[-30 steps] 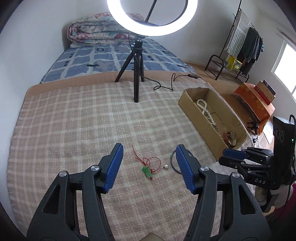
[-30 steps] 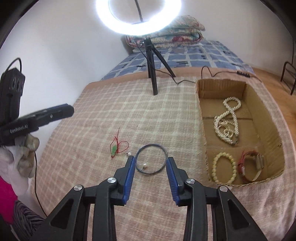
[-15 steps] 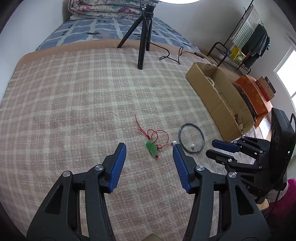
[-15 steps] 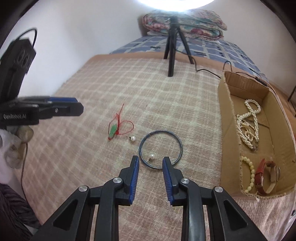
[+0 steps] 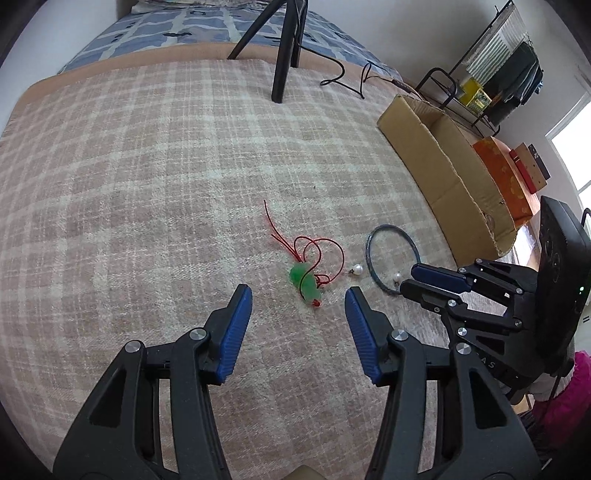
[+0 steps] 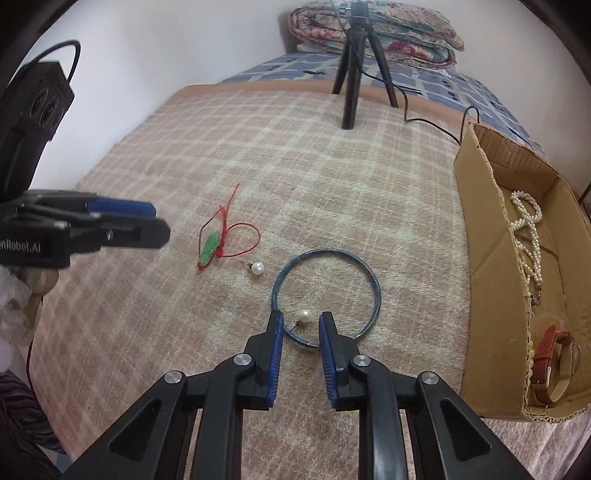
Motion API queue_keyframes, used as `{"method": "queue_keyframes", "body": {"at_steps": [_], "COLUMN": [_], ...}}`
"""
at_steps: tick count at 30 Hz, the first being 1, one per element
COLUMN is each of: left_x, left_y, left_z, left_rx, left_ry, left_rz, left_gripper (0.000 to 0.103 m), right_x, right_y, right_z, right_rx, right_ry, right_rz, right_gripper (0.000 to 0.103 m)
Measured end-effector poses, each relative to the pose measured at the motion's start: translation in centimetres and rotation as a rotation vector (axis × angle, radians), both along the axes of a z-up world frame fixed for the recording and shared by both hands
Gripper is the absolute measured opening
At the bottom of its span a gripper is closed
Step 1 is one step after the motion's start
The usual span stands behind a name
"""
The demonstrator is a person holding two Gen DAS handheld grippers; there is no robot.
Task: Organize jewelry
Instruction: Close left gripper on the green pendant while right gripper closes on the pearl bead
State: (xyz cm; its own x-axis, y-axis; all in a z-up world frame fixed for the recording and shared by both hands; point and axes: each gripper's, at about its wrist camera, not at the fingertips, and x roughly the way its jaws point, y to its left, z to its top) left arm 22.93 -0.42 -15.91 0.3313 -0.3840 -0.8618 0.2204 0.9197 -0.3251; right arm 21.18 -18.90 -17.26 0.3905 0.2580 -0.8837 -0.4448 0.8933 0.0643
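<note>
A green pendant on red cord [image 5: 305, 281] [image 6: 209, 250] lies on the plaid blanket just ahead of my open, empty left gripper [image 5: 298, 297]. A blue wire ring [image 6: 326, 295] [image 5: 393, 254] lies to its right with one pearl earring [image 6: 305, 315] inside it and another pearl earring [image 6: 257, 268] [image 5: 357, 269] beside it. My right gripper [image 6: 301, 320] is low over the ring's near edge, jaws narrowly open on either side of the inner pearl, not touching it. A cardboard box [image 6: 480, 236] [image 5: 439, 173] on the right holds a pearl necklace [image 6: 528, 236] and a red-strapped watch [image 6: 554, 365].
A black tripod [image 6: 351, 74] [image 5: 282, 55] with a trailing cable [image 5: 347, 79] stands at the far side of the blanket. A folded quilt [image 6: 373, 26] lies on the bed behind. A clothes rack [image 5: 495, 66] and an orange box [image 5: 506, 177] stand off to the right.
Both grippers have moved down and forward toward the blanket. The right gripper's jaws have narrowed and now flank the pearl in the blue ring. The left gripper has neared the green pendant.
</note>
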Motion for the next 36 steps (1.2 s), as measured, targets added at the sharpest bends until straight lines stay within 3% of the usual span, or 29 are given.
{"method": "queue_keyframes", "body": {"at_steps": [16,24,31,36], "left_x": [1.2,1.4,1.6,1.5], "left_y": [-1.2,-1.2,-2.0,-2.6], "left_z": [-2.5,-2.8,-3.0,-3.2], "left_rx": [0.08,0.083,0.115,0.174], "left_ry": [0.014,0.013,-0.002,-0.038], "left_rz": [-0.003,0.001,-0.008,-0.016], "left_gripper": [0.054,0.054,0.054,0.036], "right_x": [0.1,0.5,-0.1,-0.2], "right_y": [1.1,0.8,2.1,2.1], "right_z": [-0.8,-1.2,-1.5,-1.5], "right_rx": [-0.06,-0.06,-0.13,-0.131], "right_ry": [-0.03,-0.029,-0.066,-0.073], "right_rz": [0.033,0.024,0.074,0.076], "right_gripper": [0.018,0.012,0.009,0.009]}}
